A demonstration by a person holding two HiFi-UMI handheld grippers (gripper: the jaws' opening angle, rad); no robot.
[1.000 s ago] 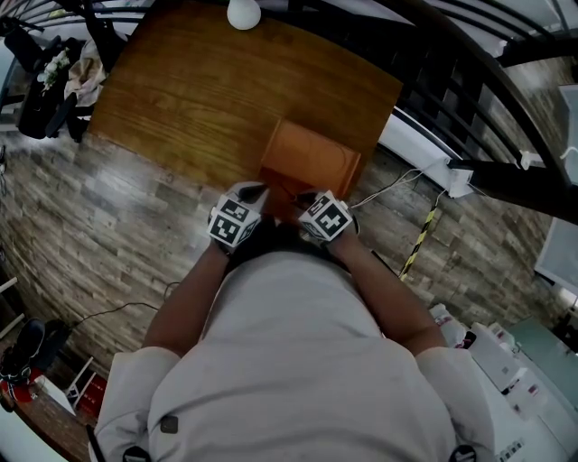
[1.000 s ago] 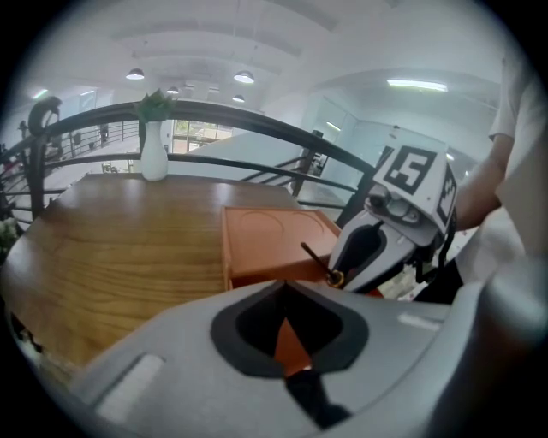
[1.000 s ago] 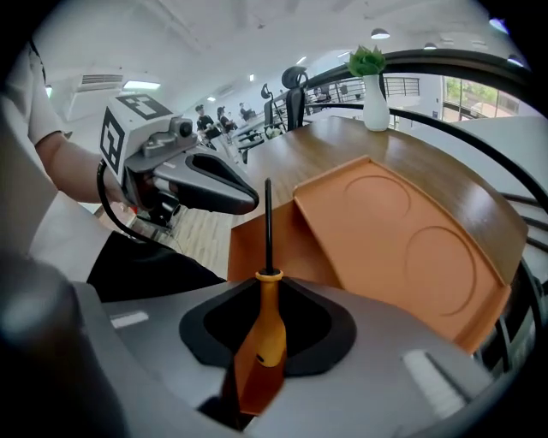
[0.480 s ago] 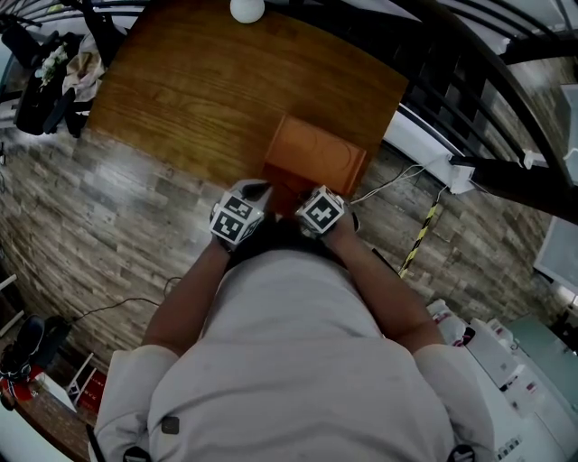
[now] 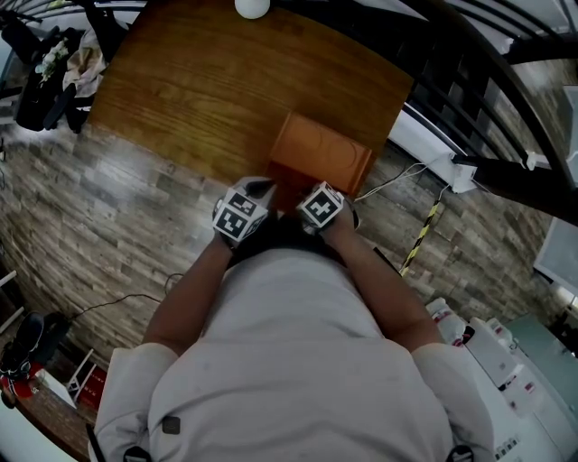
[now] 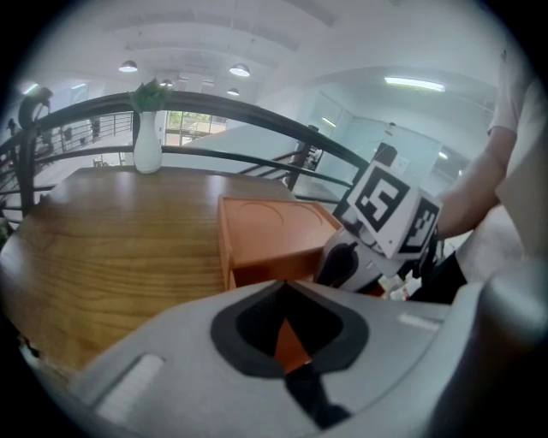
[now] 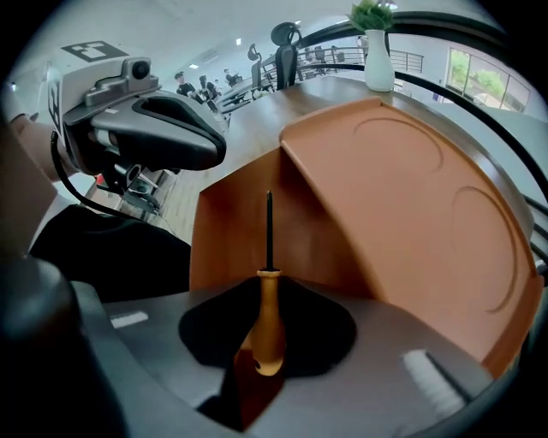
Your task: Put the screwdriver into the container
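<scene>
An orange container (image 5: pixel 323 152) stands on the wooden table (image 5: pixel 199 90), its near side open and dark inside. My right gripper (image 5: pixel 303 198) hovers at that near side, shut on a screwdriver (image 7: pixel 266 329) by its amber handle. The thin black shaft points ahead into the container's shaded opening (image 7: pixel 248 227), under the raised orange top (image 7: pixel 402 188). My left gripper (image 5: pixel 261 189) is just left of it, jaws together with nothing between them (image 6: pixel 296 364). Through them I see the container (image 6: pixel 276 233) and the right gripper (image 6: pixel 368 252).
A white vase (image 5: pixel 252 7) with a green plant stands at the table's far edge. A black curved railing (image 5: pixel 470 86) runs behind and to the right of the table. Cables (image 5: pixel 397 185) lie on the plank floor to the right.
The right gripper has sunk a little and tipped further downward with the screwdriver in it. The left gripper has stayed where it was.
</scene>
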